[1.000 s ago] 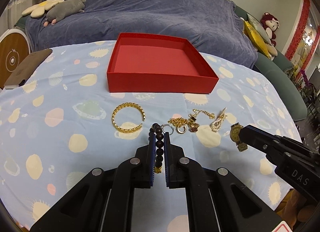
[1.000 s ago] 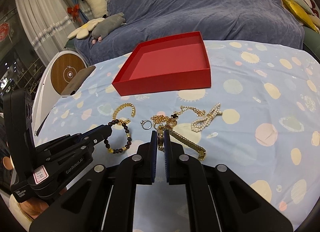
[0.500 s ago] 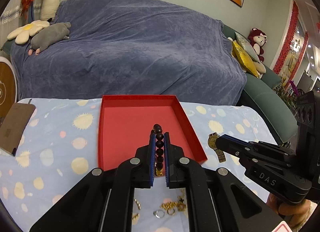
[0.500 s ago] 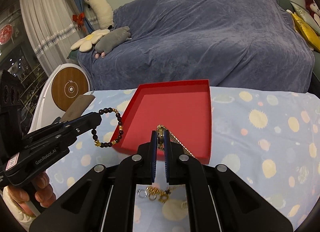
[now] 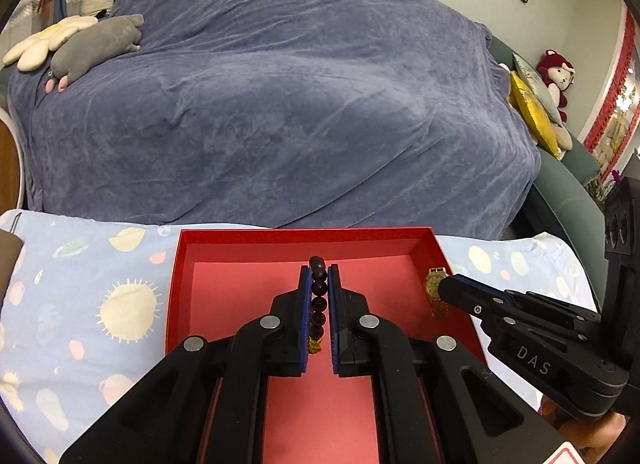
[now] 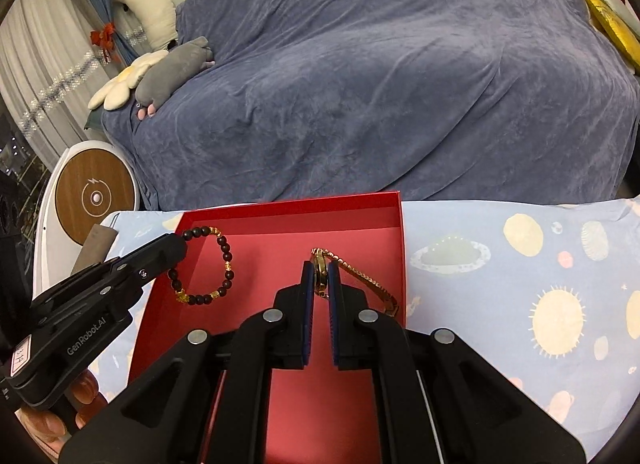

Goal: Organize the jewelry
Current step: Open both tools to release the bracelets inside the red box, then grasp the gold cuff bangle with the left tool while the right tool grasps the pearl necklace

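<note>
A red open box (image 5: 436, 252) sits on the blue spotted tablecloth; it also shows in the right wrist view (image 6: 280, 211). My left gripper (image 5: 319, 276) is shut on a dark bead bracelet (image 5: 319, 296) and holds it over the box's inside. The bracelet hangs as a loop in the right wrist view (image 6: 224, 264), from the left gripper (image 6: 178, 246). My right gripper (image 6: 320, 272) is shut on a gold watch (image 6: 356, 272), held over the box's right half. In the left wrist view the watch (image 5: 434, 288) hangs from the right gripper (image 5: 444, 288).
A sofa under a blue-grey throw (image 5: 280, 103) stands right behind the table. A brown flat object (image 6: 96, 244) lies on the table left of the box. A round wooden-faced device (image 6: 94, 195) stands at the far left.
Both grippers have lifted off the table with their pieces and moved forward. They now hang over the inside of the red box. The other jewelry has dropped out of view.
</note>
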`<state>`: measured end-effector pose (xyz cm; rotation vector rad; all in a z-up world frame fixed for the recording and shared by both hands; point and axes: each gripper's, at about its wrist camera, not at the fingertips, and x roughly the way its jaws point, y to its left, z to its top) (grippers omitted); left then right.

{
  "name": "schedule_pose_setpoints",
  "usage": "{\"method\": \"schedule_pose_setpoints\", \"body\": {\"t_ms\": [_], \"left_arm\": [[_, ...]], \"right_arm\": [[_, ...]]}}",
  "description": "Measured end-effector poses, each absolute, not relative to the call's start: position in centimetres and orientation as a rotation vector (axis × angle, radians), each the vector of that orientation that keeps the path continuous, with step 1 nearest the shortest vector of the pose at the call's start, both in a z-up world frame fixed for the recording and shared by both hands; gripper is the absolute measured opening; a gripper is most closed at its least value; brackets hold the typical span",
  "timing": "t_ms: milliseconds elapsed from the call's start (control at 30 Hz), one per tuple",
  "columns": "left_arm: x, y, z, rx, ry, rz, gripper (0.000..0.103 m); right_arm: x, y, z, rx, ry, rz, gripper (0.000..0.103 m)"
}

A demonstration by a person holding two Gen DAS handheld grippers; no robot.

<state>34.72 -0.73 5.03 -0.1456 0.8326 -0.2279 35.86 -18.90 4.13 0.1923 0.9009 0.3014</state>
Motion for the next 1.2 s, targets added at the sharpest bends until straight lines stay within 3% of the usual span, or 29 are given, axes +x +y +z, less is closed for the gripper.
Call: {"method": "schedule_pose_setpoints", "body": {"t_ms": [67, 133, 233, 467, 700, 833, 1133, 1200], "left_arm": [[35.7, -0.3, 4.0, -0.162, 0.858, -0.220, 0.010], [36.4, 0.5, 3.5, -0.173, 0.866, -0.172, 0.027], [36.2, 1.7, 3.5, -0.206, 0.848, -0.126, 0.049], [30.9, 4.3, 5.7, -0.243, 0.802, -0.115, 0.058], [21.0, 3.4, 7.1, -0.042, 0.781, -0.053, 0.068], [16.5, 3.4, 6.0, -0.044, 0.810, -0.062, 0.073], [10.7, 3.1, 2.0, -0.083, 0.895, -0.054, 0.073], [10.5, 2.5, 1.2, -0.065, 0.907, -0.066, 0.080]], "right_arm": [[36.4, -18.6, 3.6, 0.205, 0.899, 0.325, 0.009], [36.5, -18.4, 3.7, 0.209, 0.887, 0.330, 0.015], [35.3, -18.8, 4.8, 0.223, 0.844, 0.335, 0.034], [29.1, -21.2, 7.8, 0.247, 0.803, 0.342, 0.043], [19.1, -23.3, 8.3, 0.184, 0.818, 0.307, 0.046], [14.4, -24.0, 7.5, 0.212, 0.820, 0.298, 0.053], [8.8, -24.1, 3.4, 0.207, 0.876, 0.274, 0.058], [8.9, -23.8, 2.4, 0.192, 0.903, 0.265, 0.058]]}}
